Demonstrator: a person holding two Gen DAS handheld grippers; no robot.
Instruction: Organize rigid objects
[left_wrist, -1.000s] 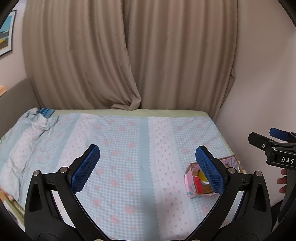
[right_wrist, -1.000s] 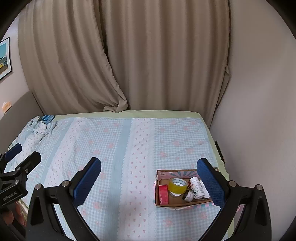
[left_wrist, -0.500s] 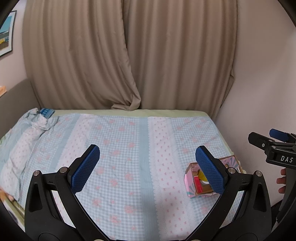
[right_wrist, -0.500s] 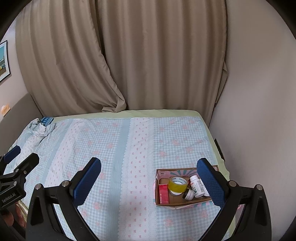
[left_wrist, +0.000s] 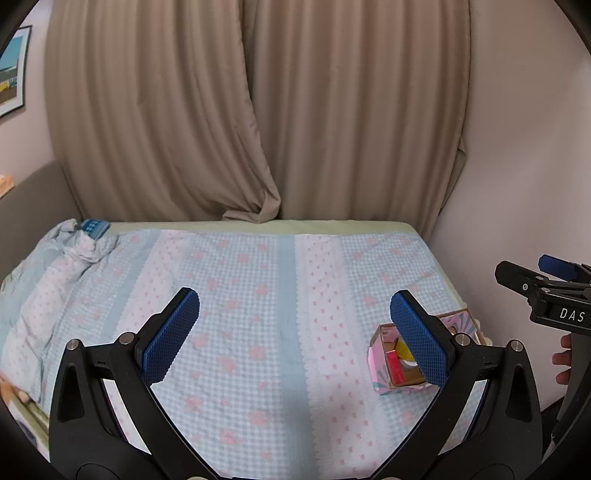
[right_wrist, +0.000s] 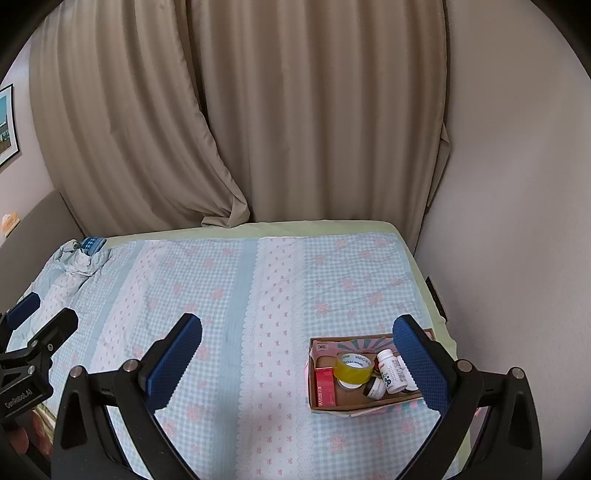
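Tape roll (right_wrist: 353, 366), red box (right_wrist: 325, 386) and bottles (right_wrist: 390, 371) lie gathered in the cardboard box (right_wrist: 365, 405) on the bed (right_wrist: 236, 295), both grippers (left_wrist: 294, 334) (right_wrist: 297, 360) hovering wide and empty, fitting either sorted or awaiting unpacking

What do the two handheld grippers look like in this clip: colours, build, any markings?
Both match: black angular frames with silver screw heads, each finger ending in a blue cross-hatched pad. The left gripper shows white "GenRobot.AI" lettering on its body in the right wrist view; the right gripper shows "DAS" in the left wrist view, with fingertips of a hand on its handle. No cables or sleeves show.
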